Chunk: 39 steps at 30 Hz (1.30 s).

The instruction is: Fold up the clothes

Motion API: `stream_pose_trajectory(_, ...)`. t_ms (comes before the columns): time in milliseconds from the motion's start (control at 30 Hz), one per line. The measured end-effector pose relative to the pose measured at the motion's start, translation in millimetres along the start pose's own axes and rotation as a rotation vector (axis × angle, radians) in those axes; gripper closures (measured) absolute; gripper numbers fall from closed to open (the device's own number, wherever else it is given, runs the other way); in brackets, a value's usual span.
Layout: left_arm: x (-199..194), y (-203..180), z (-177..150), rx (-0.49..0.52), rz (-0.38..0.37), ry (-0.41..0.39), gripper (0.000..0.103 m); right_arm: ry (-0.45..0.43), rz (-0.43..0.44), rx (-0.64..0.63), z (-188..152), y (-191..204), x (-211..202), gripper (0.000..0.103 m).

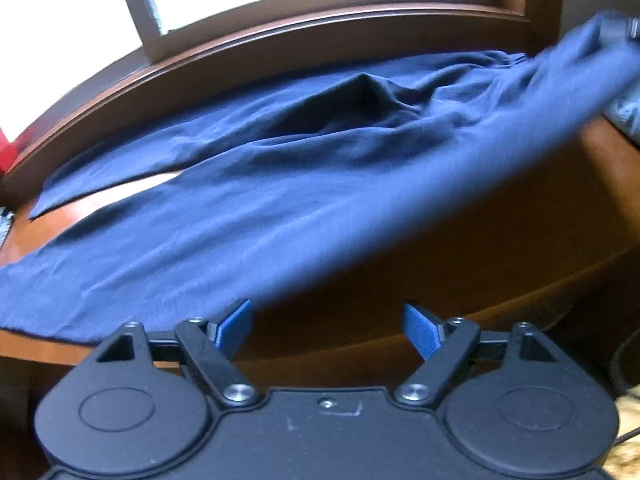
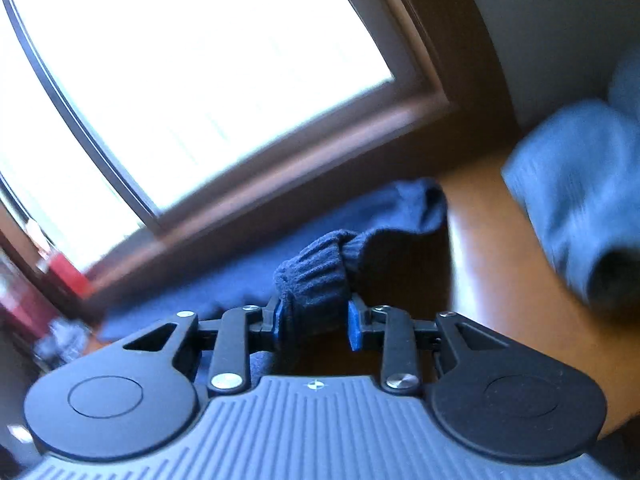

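A dark navy garment (image 1: 248, 200) lies spread over the wooden table (image 1: 480, 232) below the window. One part of it rises off the table toward the upper right, pulled taut and blurred. My left gripper (image 1: 328, 330) is open at the table's near edge, its blue pads empty, with the cloth's near edge just beyond the left fingertip. In the right wrist view my right gripper (image 2: 316, 316) is shut on a ribbed cuff or hem of the navy garment (image 2: 316, 276), bunched between the blue pads and held above the table (image 2: 500, 240).
A wooden window frame (image 1: 280, 28) runs along the table's far edge. A red object (image 1: 8, 152) sits at the far left. A lighter blue piece of clothing (image 2: 580, 188) lies on the table at the right, near the wall.
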<state>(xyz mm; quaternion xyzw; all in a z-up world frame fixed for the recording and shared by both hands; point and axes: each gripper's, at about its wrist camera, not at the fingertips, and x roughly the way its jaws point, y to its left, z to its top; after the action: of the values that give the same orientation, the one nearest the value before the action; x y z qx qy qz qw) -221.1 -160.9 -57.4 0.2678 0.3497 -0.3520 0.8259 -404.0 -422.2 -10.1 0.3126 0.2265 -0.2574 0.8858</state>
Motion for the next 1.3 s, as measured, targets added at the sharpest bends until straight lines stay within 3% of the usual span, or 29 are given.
stream_pose_trajectory(300, 8, -4, 2, -0.078, 0.224, -0.132, 0.023, -0.091, 0.111, -0.035, 50, 17, -33, 0.071)
stream_pose_trajectory(533, 13, -33, -3, 0.052, 0.247, -0.18, 0.023, -0.089, 0.119, -0.039, 53, 9, -47, 0.071)
stream_pose_trajectory(567, 16, -37, -3, 0.063, 0.262, -0.18, 0.028, -0.093, 0.117, -0.045, 53, 9, -50, 0.071)
stream_pose_trajectory(600, 20, -37, 0, 0.052, 0.264, -0.172, 0.062, -0.097, 0.115, -0.05, 53, 8, -53, 0.071)
stream_pose_trajectory(633, 22, -34, 4, 0.019, 0.258, -0.15, 0.087, -0.098, 0.113, -0.055, 53, 7, -55, 0.071)
stream_pose_trajectory(667, 21, -28, 8, -0.028, 0.244, -0.142, 0.1, -0.096, 0.107, -0.061, 52, 5, -57, 0.071)
stream_pose_trajectory(733, 2, -8, 15, -0.157, 0.202, -0.175, 0.101, -0.078, 0.076, -0.068, 48, -3, -58, 0.071)
stream_pose_trajectory(833, -61, 12, 23, -0.238, 0.208, -0.265, 0.101, -0.004, 0.037, -0.057, 33, -17, -55, 0.071)
stream_pose_trajectory(967, -111, 19, 42, -0.228, 0.22, -0.297, 0.099, 0.088, 0.034, 0.009, 9, -38, -57, 0.07)
stream_pose_trajectory(1033, -115, 15, 58, -0.174, 0.244, -0.294, 0.098, 0.102, 0.041, 0.076, 2, -47, -61, 0.07)
stream_pose_trajectory(1133, -105, 17, 91, -0.125, 0.224, -0.31, 0.097, 0.057, 0.031, 0.153, 8, -50, -68, 0.07)
stream_pose_trajectory(1300, -53, 31, 163, -0.04, 0.176, -0.364, 0.095, -0.005, -0.038, 0.224, 43, -43, -43, 0.07)
